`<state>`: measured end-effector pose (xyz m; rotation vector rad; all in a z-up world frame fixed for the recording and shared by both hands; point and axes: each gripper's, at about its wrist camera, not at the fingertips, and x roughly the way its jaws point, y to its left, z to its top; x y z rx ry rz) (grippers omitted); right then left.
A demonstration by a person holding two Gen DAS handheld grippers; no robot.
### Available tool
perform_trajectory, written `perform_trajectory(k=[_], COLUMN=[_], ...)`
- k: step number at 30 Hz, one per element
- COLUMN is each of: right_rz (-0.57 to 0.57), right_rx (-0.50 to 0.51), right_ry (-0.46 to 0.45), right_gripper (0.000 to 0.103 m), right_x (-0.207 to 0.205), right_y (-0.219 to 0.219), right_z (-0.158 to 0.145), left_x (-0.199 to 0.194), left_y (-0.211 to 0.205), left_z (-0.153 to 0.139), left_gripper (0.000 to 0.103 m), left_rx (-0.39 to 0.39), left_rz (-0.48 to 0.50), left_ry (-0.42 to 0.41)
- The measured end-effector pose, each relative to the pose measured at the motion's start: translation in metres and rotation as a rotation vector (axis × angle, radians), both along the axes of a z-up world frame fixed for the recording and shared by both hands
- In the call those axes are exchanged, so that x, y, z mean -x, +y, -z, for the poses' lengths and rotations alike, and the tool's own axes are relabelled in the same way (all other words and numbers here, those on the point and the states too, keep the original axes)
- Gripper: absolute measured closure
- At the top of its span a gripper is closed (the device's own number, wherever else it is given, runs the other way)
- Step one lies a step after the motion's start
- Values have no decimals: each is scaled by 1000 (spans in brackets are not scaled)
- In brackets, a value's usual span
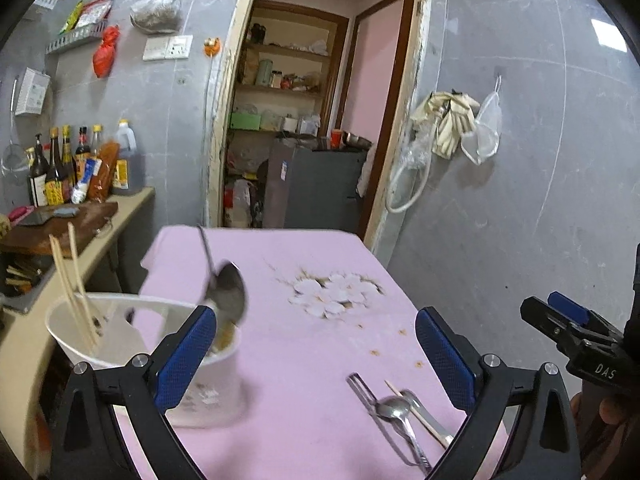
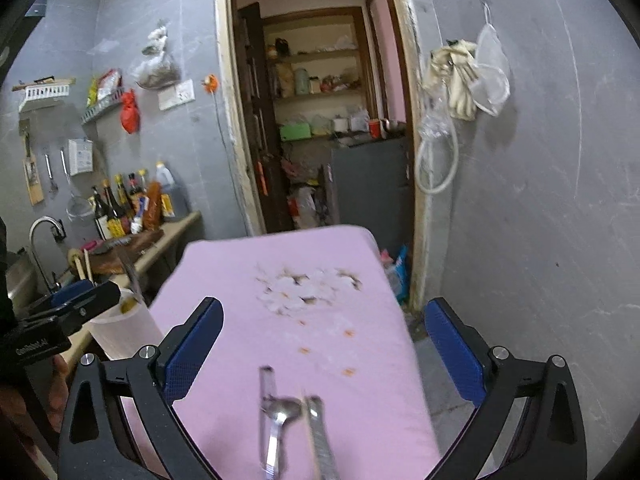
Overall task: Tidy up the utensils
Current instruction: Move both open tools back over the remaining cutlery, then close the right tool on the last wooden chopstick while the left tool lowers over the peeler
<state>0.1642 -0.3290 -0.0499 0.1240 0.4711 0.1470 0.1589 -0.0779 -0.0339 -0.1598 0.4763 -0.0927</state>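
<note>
The left claw [image 1: 316,344] stood wide, its 2 blue pads far apart and nothing between them. In the left wrist view, a white cup [image 1: 218,384] sat at the lower left of the frame on the pink surface [image 1: 304,360], partly behind the claw's left finger. A large metal spoon [image 1: 228,288] stuck up out of that cup, bowl uppermost and blurred. Just left of it stood a wider white tub [image 1: 76,332] with 2 wooden chopsticks [image 1: 76,288] leaning in it.

At the lower right of the same frame, a small spoon [image 1: 394,408], a pair of metal tongs [image 1: 372,416] and 1 loose chopstick [image 1: 416,410] lay together on the pink cloth, overlapping each other.

The right claw [image 2: 324,348] was also spread wide and held nothing. In the right wrist view, the small spoon [image 2: 280,416] and the tongs [image 2: 320,436] lay at the bottom centre of the frame, between and below its fingers, blurred. The white cup [image 2: 120,332] showed at the left edge, partly behind the other claw.

A white flower print [image 1: 336,290] marked the middle of the cloth.
</note>
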Motion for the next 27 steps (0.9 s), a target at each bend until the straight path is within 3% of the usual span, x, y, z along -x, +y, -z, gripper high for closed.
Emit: perform_trajectory(k=[11,17,27], right_rz=[-31,-82,-158], right_rx=[34,89,135], right_ry=[144,246,342], right_gripper=[4,4,4], right_x=[-22,-35,-49], right_y=[-36,-24,-1], right_z=[71,111,145], left_x=[-25,-44,-60], left_y=[-34,-32,-40], left_z=[62,92,117], left_gripper=[3,3,4], left_rx=[29,80,63], left_rz=[-42,-43,-36], left_ry=[166,286,374])
